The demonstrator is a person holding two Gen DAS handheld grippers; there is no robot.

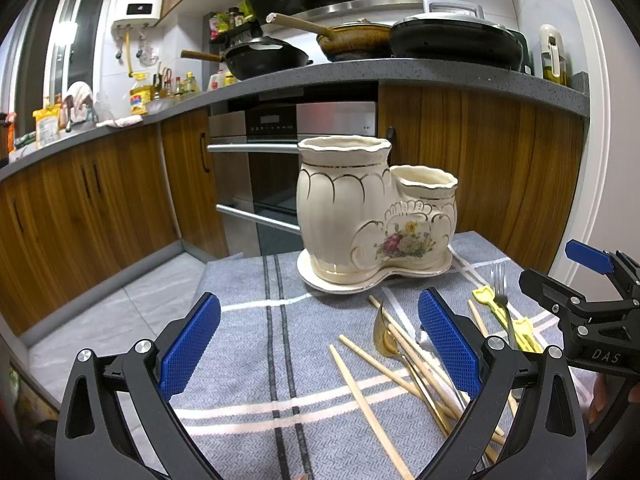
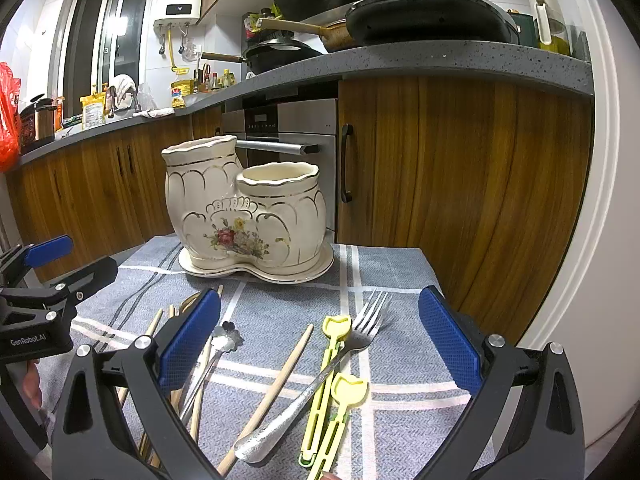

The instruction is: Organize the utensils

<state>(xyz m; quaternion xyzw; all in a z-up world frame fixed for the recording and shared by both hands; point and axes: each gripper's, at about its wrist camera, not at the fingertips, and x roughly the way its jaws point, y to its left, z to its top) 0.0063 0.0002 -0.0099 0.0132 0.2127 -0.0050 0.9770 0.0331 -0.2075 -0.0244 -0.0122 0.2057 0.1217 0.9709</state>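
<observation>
A cream ceramic two-pot utensil holder [image 1: 372,216] with a flower print stands on its saucer at the far side of the grey cloth; it also shows in the right wrist view [image 2: 244,208]. Loose utensils lie in front of it: several wooden chopsticks [image 1: 372,408], a gold spoon [image 1: 386,338], a silver fork [image 2: 320,380], two yellow plastic utensils [image 2: 332,364] and a small silver spoon [image 2: 224,344]. My left gripper [image 1: 320,348] is open and empty above the cloth. My right gripper [image 2: 320,348] is open and empty above the fork and yellow utensils.
The grey striped cloth [image 1: 240,320] covers a small table whose far edge is just behind the holder. Beyond are wooden cabinets [image 2: 460,184], an oven [image 1: 280,168] and a counter with pans [image 1: 452,44]. The right gripper shows in the left view [image 1: 592,312].
</observation>
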